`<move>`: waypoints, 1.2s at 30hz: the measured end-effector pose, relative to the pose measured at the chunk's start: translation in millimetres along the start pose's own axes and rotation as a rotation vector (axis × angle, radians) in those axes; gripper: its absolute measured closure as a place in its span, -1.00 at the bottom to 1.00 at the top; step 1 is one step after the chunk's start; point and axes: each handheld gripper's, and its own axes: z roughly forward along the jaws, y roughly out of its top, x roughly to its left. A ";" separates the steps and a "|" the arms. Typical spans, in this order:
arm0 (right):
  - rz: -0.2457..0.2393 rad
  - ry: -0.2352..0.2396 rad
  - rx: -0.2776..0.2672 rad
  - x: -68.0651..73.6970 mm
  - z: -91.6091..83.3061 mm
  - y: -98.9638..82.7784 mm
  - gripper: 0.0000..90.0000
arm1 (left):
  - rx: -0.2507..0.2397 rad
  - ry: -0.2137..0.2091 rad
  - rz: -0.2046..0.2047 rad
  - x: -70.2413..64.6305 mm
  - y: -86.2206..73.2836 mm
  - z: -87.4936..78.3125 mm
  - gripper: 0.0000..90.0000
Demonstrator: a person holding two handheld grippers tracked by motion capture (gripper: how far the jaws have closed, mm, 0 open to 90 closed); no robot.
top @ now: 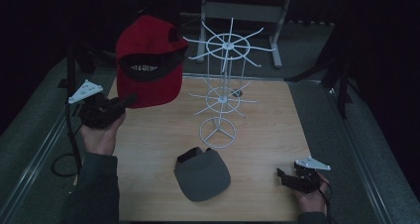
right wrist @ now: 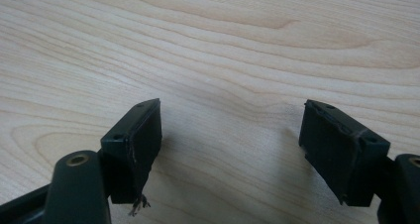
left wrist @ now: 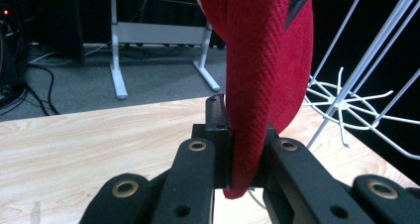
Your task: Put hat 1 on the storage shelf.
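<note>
High view: a light wooden table (top: 148, 149) with dark grey padded borders on its left and right sides. The left gripper (top: 125, 103), raised above the table's left rear corner, pinches the brim of a red cap (top: 148, 60), which hangs in the air with its crown uppermost and its dark underside facing the camera. A line of white lettering runs across that underside; it is too small and dim to read. Just right of the cap stands a white wire rack (top: 223, 85), its round foot resting on the table centre and two tiers of radial hooks above; the cap's edge comes near the upper tier's left hooks. A grey cap (top: 203, 174) lies flat near the front edge, brim toward the person. The right gripper (top: 283, 177) rests low at the front right corner, well apart from both caps, with bare wood between it and the rack's foot.

Left gripper view: the jaws are closed narrowly on the folded red fabric, pads pressing both faces of the brim; the rack's spokes rise to the right.

Right gripper view: the jaws stand wide apart over bare wood grain, nothing between them.
</note>
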 end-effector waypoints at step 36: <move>0.000 0.000 0.000 0.0 0.0 0.0 -0.46 | -0.074 -0.049 0.008 -8.8 12.2 -8.6 0.91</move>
